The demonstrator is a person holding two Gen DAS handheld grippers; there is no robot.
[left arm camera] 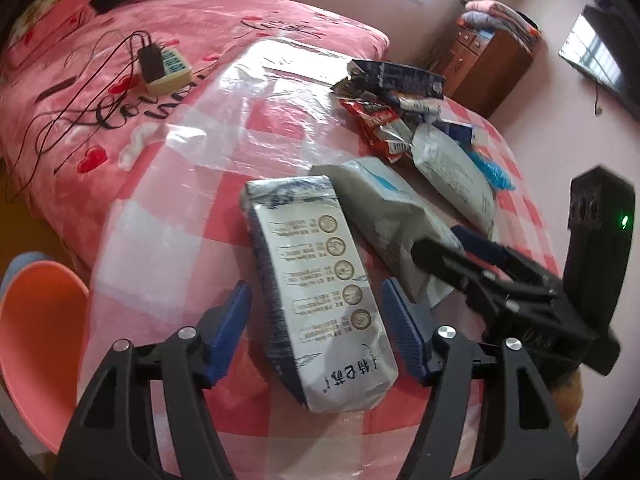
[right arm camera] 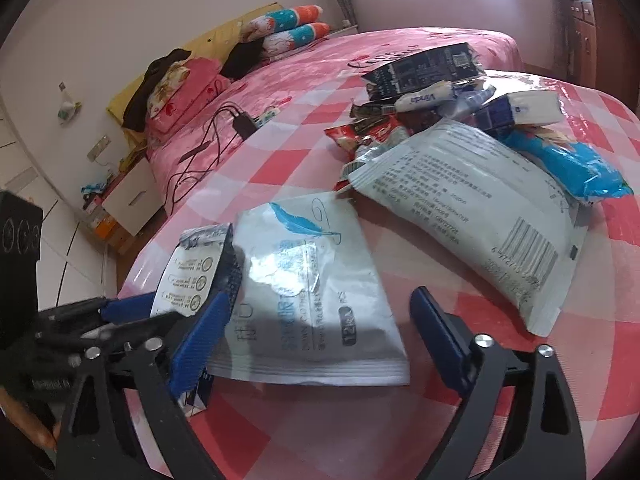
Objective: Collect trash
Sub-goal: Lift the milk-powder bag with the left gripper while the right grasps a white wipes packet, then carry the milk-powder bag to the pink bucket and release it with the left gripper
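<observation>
Only the left wrist view shows the orange stool [left arm camera: 38, 344] beside the table [left arm camera: 168, 216]; only the right shows the barcoded pouch [right arm camera: 476, 216]. The carton [left arm camera: 320, 292] lies flat on the checked cloth, its long axis running away from the left gripper [left arm camera: 316, 332], whose fingers gape either side without touching. The right gripper [right arm camera: 320, 336], also wide open, straddles the feather-printed packet [right arm camera: 308, 292], gripping nothing.
</observation>
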